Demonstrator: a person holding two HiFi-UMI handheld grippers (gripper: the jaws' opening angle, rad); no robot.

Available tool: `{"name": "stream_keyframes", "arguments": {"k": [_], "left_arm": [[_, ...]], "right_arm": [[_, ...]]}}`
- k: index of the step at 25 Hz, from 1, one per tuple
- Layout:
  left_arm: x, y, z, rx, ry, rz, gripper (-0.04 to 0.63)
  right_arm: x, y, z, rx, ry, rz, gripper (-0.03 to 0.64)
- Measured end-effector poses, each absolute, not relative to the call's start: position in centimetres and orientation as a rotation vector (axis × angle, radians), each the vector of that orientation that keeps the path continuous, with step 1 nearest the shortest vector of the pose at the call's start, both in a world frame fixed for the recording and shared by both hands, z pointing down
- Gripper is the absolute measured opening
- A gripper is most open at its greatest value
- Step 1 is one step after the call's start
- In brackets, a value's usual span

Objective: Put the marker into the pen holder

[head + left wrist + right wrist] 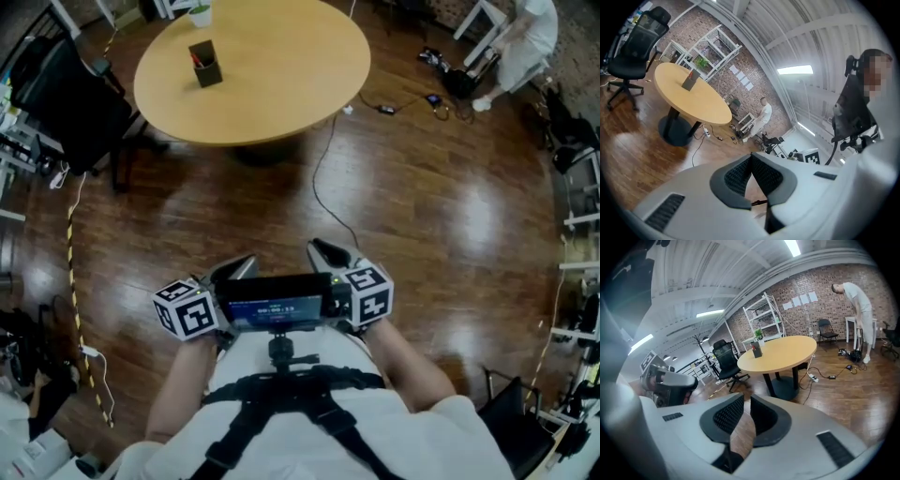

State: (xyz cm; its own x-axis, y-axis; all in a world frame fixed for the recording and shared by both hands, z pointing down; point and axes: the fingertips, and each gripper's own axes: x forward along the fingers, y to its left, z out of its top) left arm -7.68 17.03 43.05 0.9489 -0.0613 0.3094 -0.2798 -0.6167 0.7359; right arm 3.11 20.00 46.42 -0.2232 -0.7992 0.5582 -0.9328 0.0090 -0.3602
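1. The pen holder (205, 64) stands upright on the round table (281, 84), towards its left side. A small red-tipped thing (195, 58) sticks out of it. It may be the marker, but it is too small to be sure.
2. No loose marker shows on the table top, on the floor, or in either gripper.
3. The left gripper (234, 267) has its fingertips pressed together with nothing between them. The right gripper (328, 251) has its fingers a narrow gap apart, and only floor shows through.
4. Both grippers are held close to the person's body, well apart from the table. By my reading, either the marker is already in the holder or it has yet to be found. No pickup is under way.
5. Bare wooden floor lies between the person and the table. A thin cable (323, 178) trails across it from the table's foot, and I judge it a trip risk.
6. A black office chair (56, 94) stands just left of the table and a plant pot (199, 13) at its far edge.
7. Another person (525, 37) bends over by the far right wall, clear of the way.
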Motion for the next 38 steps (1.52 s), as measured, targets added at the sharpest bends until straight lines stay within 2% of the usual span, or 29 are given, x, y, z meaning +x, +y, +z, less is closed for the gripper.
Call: {"name": "stream_keyframes", "arguments": {"k": [11, 15, 17, 38], "left_arm": [[-11.9, 17.3, 42.2, 2.281, -0.151, 0.390, -0.004], [-11.9, 18.3, 42.2, 2.289, -0.101, 0.412, -0.003], [-12.0, 18.8, 42.4, 2.284, -0.078, 0.423, -0.004], [-9.5, 20.7, 42.3, 2.295, -0.017, 0.451, -0.004]], "right_arm": [[-1.0, 20.7, 44.5, 1.945, -2.069, 0.993, 0.052], [-1.0, 22.1, 44.4, 2.002, -2.037, 0.958, 0.047], [-1.3, 22.6, 44.3, 2.024, -2.028, 0.937, 0.009], [-0.4, 23.2, 43.0, 1.980, -2.062, 0.867, 0.004]]}}
